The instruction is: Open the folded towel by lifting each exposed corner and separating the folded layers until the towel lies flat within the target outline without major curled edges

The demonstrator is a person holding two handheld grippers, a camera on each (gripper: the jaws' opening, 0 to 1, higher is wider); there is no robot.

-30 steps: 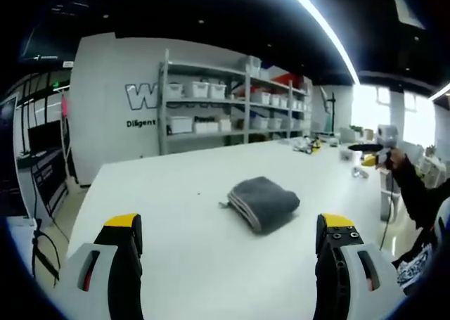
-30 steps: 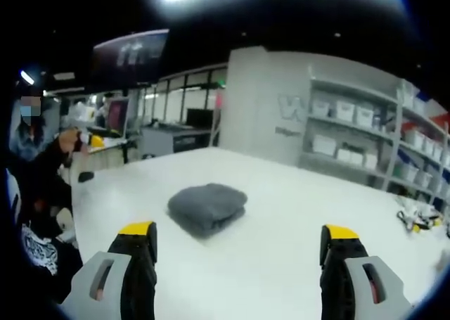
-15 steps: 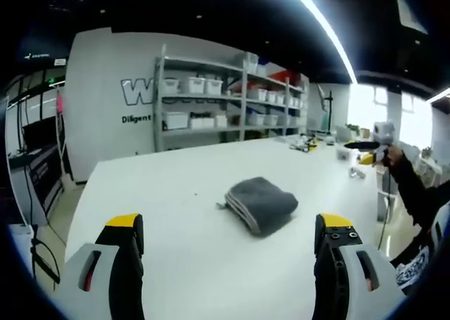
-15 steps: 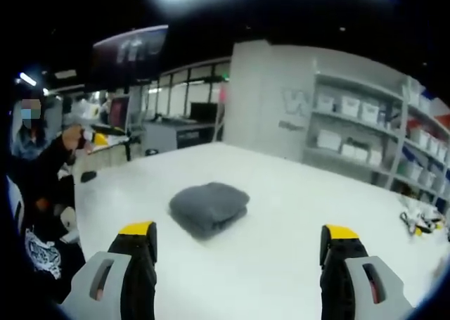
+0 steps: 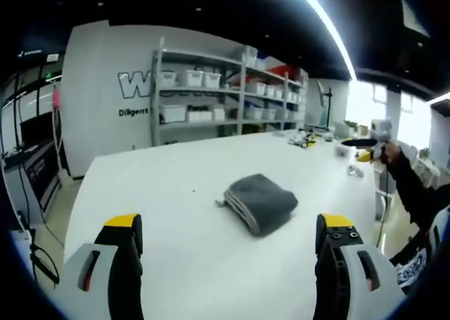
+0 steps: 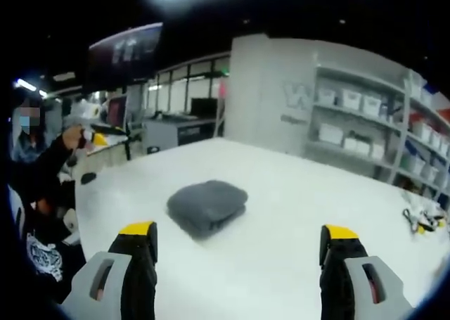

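**Both grippers wide open, towel not yet touched**

The left gripper (image 5: 225, 253) has its two jaws spread wide and holds nothing. The right gripper (image 6: 237, 260) is the same, wide apart and empty. The towel (image 5: 260, 202) is dark grey and lies folded in a thick bundle on the white table (image 5: 162, 193), ahead of both grippers and apart from them. In the left gripper view the stacked edges of its layers face the camera; in the right gripper view (image 6: 207, 206) a rounded fold faces it.

No target outline can be made out around the towel, so the flat towel may end outside of it. The main risk is probably to pinch several layers together at a corner, because the edges lie close on each other; then the bundle would lift or slide whole on the smooth table instead of opening. A grip on the rounded fold would likely give the same trouble.
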